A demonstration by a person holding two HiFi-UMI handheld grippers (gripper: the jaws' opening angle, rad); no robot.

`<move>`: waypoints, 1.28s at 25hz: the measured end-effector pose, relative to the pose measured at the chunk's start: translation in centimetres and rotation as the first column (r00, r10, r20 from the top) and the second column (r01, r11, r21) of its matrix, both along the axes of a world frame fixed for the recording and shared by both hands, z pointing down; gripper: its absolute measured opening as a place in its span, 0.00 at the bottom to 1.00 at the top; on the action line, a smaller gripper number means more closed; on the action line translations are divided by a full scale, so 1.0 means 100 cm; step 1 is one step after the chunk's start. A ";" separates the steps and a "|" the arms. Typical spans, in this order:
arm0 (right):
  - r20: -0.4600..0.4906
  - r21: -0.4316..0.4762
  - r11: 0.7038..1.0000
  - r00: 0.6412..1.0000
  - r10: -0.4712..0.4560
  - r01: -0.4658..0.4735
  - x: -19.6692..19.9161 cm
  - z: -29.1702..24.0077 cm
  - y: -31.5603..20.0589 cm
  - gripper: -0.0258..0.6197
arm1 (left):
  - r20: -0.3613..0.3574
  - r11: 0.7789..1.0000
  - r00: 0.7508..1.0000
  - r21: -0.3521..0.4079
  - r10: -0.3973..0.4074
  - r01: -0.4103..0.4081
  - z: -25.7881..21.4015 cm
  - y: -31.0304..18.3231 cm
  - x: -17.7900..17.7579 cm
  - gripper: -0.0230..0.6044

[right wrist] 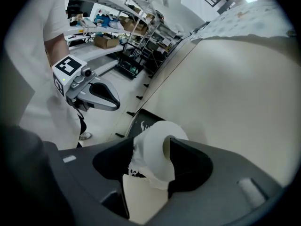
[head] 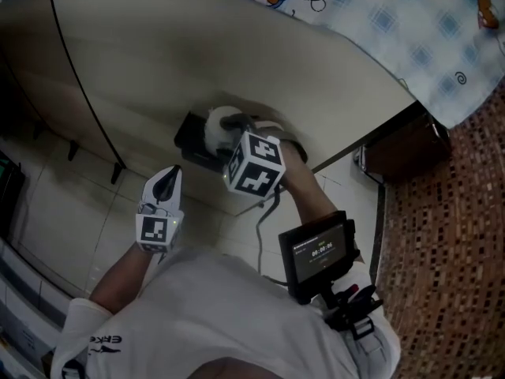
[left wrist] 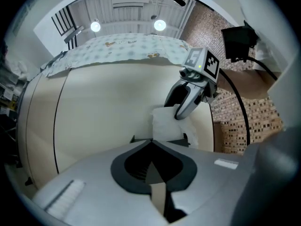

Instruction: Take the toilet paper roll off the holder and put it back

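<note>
Right tool (right wrist: 153,142) is released, its jaws spread around the one toilet paper roll (left wrist: 164,124), which sits at the single black holder (head: 192,136). Left tool (head: 169,178), clenched and empty, sits well apart from it.

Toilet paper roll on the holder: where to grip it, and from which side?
Clamp the toilet paper roll by its white body, from the front: the black holder and the panel block its back. The open right gripper brackets it that way.
</note>
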State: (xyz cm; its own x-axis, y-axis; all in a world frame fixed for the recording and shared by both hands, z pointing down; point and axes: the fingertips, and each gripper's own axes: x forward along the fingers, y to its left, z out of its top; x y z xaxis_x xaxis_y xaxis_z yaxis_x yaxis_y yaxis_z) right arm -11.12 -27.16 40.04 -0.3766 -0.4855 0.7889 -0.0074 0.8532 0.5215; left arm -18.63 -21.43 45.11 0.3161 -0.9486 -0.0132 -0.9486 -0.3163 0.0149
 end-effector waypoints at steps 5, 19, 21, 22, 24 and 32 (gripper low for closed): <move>-0.083 -0.046 0.999 0.996 -0.007 0.004 0.000 0.011 -0.001 0.40 | 0.012 0.999 1.000 0.038 0.002 -0.003 0.003 -0.004 -0.001 0.04; 0.020 -0.015 0.998 0.998 0.053 -0.053 0.006 0.003 0.002 0.35 | -0.016 1.000 1.000 -0.010 0.023 -0.023 -0.002 0.001 0.007 0.04; 0.096 -0.014 0.997 0.992 0.079 -0.078 0.010 -0.001 0.002 0.35 | -0.012 0.999 0.999 -0.013 0.030 -0.030 -0.001 0.002 0.010 0.04; 0.141 -0.014 0.996 0.986 0.093 -0.092 0.012 -0.004 0.003 0.35 | -0.009 0.999 0.999 -0.009 0.034 -0.034 -0.001 0.002 0.011 0.04; 0.242 -0.016 0.992 0.962 0.124 -0.124 0.017 -0.013 0.003 0.35 | 0.002 0.999 0.999 0.009 0.039 -0.039 0.002 0.001 0.012 0.04; 0.636 -0.126 0.950 0.711 0.299 -0.287 0.062 -0.044 0.011 0.35 | 0.029 0.998 0.998 0.029 0.062 -0.063 -0.010 -0.001 0.023 0.04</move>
